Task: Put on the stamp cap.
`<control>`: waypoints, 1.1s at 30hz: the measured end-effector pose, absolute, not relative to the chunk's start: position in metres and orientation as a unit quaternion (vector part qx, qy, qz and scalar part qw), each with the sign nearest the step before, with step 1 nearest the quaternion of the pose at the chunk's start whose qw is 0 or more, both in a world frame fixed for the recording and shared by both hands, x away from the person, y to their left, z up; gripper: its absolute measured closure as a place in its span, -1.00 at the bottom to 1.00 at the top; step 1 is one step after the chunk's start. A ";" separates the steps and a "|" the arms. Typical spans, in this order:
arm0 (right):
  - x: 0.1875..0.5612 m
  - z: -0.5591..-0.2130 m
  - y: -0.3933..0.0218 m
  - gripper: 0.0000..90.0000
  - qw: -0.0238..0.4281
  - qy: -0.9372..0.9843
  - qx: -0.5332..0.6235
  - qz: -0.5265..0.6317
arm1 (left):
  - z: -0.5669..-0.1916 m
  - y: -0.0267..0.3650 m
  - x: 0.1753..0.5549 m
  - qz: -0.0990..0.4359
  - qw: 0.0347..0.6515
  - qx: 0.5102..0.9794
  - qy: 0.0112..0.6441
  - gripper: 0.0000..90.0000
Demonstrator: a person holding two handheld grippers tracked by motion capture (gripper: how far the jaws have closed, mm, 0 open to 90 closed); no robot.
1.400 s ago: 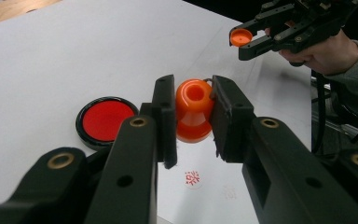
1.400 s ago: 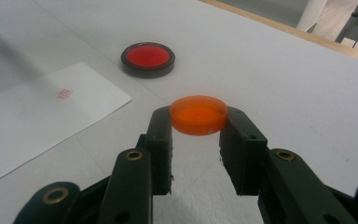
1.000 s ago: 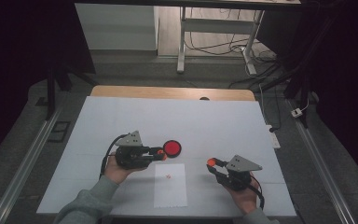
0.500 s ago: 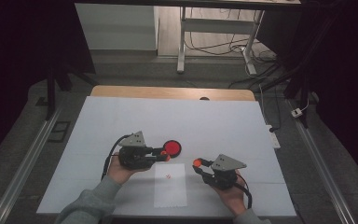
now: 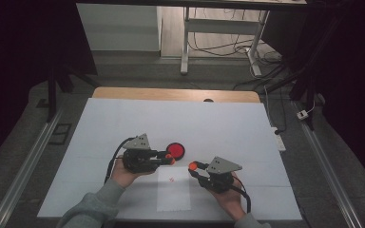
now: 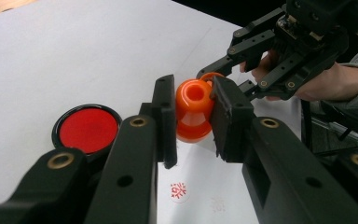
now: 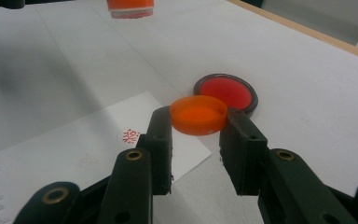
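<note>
My left gripper (image 5: 169, 158) is shut on an orange stamp (image 6: 194, 109), its jaws pressing both sides, just above the white table. A round red ink pad (image 5: 176, 150) in a black rim lies right behind it. My right gripper (image 5: 193, 166) is shut on a shallow orange cap (image 7: 198, 114), held a little off the table to the right of the stamp. In the left gripper view the right gripper (image 6: 223, 77) and cap (image 6: 209, 75) sit just beyond the stamp. A white paper sheet (image 5: 173, 192) lies below both, bearing a red stamp mark (image 7: 130, 136).
The white table cover (image 5: 218, 128) stretches wide around the work, with a wooden edge (image 5: 171, 94) at the back. A power strip (image 5: 279, 137) lies off the right side. Metal rails run along both sides on the floor.
My right gripper has carried the orange cap leftward, nearer the stamp. The left gripper, the ink pad and the paper have stayed put.
</note>
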State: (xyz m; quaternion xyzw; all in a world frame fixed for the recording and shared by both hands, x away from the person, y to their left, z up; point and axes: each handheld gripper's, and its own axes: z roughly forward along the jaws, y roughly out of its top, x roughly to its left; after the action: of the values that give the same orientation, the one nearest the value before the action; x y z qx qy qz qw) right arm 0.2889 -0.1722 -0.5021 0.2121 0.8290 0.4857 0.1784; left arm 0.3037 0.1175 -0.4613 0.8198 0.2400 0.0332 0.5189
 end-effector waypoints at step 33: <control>0.288 -0.504 -0.148 0.43 0.165 0.833 0.193 0.492 | -0.461 0.096 0.302 0.021 0.519 0.825 0.221 0.60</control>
State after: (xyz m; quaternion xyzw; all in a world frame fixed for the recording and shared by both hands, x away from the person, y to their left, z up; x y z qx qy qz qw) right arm 0.2878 -0.1478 -0.5043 0.1932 0.8330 0.4916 0.1649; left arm 0.3024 0.0962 -0.4610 0.8253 0.2215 0.0206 0.5191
